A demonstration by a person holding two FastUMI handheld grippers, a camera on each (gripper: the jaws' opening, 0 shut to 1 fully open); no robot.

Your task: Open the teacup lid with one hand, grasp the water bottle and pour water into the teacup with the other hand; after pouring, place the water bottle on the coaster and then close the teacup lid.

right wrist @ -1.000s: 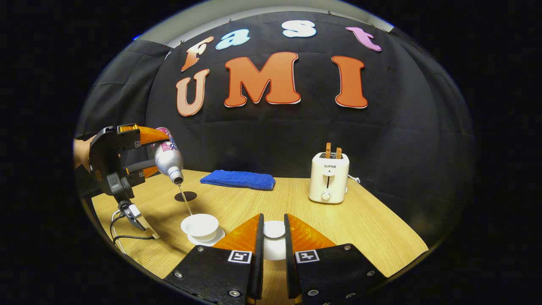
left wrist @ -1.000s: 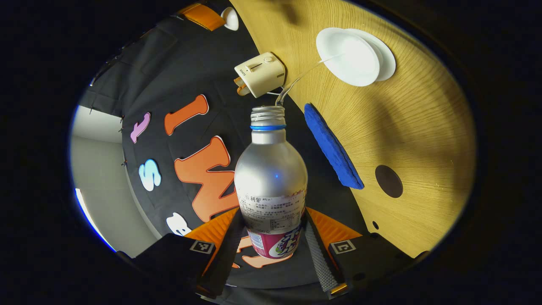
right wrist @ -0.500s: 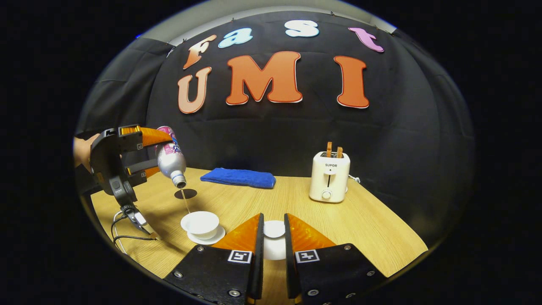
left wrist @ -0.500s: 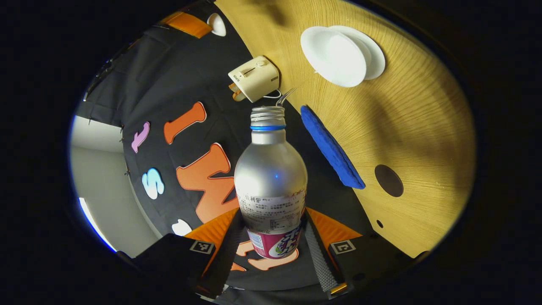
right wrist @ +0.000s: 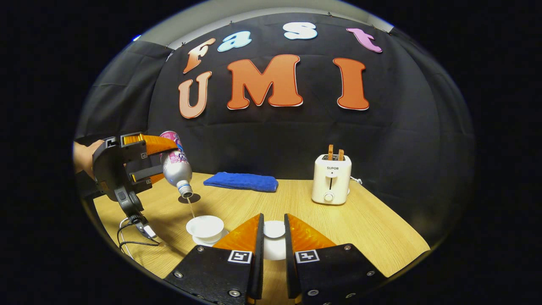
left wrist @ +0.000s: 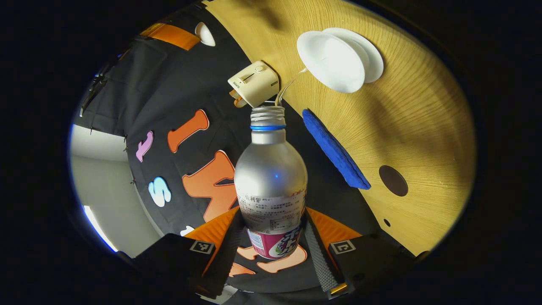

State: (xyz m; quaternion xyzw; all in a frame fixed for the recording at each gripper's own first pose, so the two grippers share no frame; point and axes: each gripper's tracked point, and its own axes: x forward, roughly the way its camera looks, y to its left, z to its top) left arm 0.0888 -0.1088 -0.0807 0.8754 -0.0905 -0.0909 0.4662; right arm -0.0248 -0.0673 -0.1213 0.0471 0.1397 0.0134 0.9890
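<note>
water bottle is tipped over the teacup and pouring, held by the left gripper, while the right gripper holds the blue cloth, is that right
Not quite. The right gripper holds the white teacup lid between its fingers, not the blue cloth, which lies on the table by the wall; the right gripper view shows this. The rest stands: the left gripper tips the water bottle, pouring into the teacup.

- A black cloth (right wrist: 271, 140) forms the booth's back wall, creased and pinned along its top edge.
- Above the cloth runs a pale grey wall (right wrist: 254, 9); it also shows beside the cloth in the left gripper view.
- A wooden desk (right wrist: 372, 237) with a light grain stands against the cloth.
- The light falls from above, casting soft shadows on the desk near its left edge.
</note>
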